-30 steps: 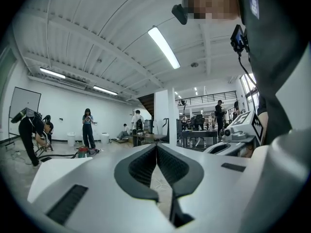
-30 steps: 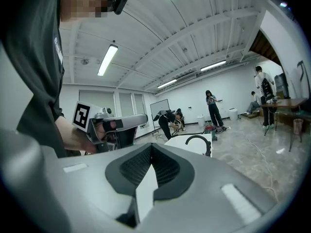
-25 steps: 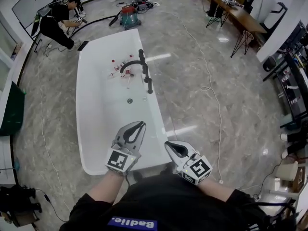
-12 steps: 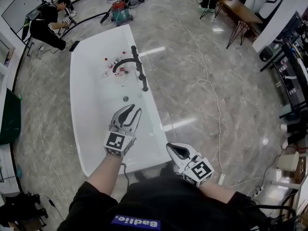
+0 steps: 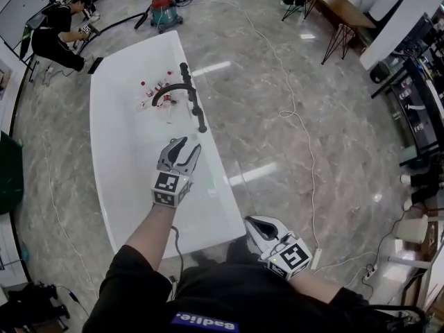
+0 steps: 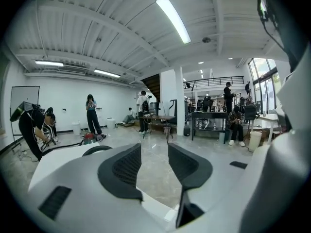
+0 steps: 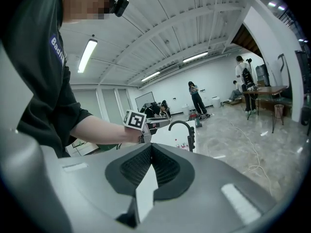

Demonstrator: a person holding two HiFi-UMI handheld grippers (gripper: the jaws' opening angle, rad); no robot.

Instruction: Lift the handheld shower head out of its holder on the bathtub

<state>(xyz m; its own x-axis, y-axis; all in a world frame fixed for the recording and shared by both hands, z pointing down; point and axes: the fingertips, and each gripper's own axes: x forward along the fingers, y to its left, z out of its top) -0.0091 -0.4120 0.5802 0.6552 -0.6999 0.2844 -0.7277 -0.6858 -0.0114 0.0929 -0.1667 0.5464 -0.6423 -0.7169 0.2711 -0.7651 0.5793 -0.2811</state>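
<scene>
A white bathtub [image 5: 118,186] runs away from me. On its right rim stands a black faucet set [image 5: 172,87] with an arched spout and upright black pieces. The nearest upright [image 5: 202,125] looks like the handheld shower head in its holder. My left gripper [image 5: 189,144] hovers over the tub just short of that upright, apart from it. Its jaws are opening, and in the left gripper view the left gripper [image 6: 154,147] has nothing between them. My right gripper [image 5: 252,221] stays shut and empty near my body. In the right gripper view the right gripper [image 7: 150,147] points toward the faucet [image 7: 187,128].
Small red and white items [image 5: 149,92] lie in the tub by the spout. A cable [image 5: 305,137] snakes over the marble floor to the right. A vacuum cleaner [image 5: 161,9] and a crouching person [image 5: 59,30] are beyond the tub's far end. Desks [image 5: 333,5] stand at the back right.
My left gripper has moved forward over the tub toward the faucet and its jaws have parted. The right gripper has sunk back a little toward my body.
</scene>
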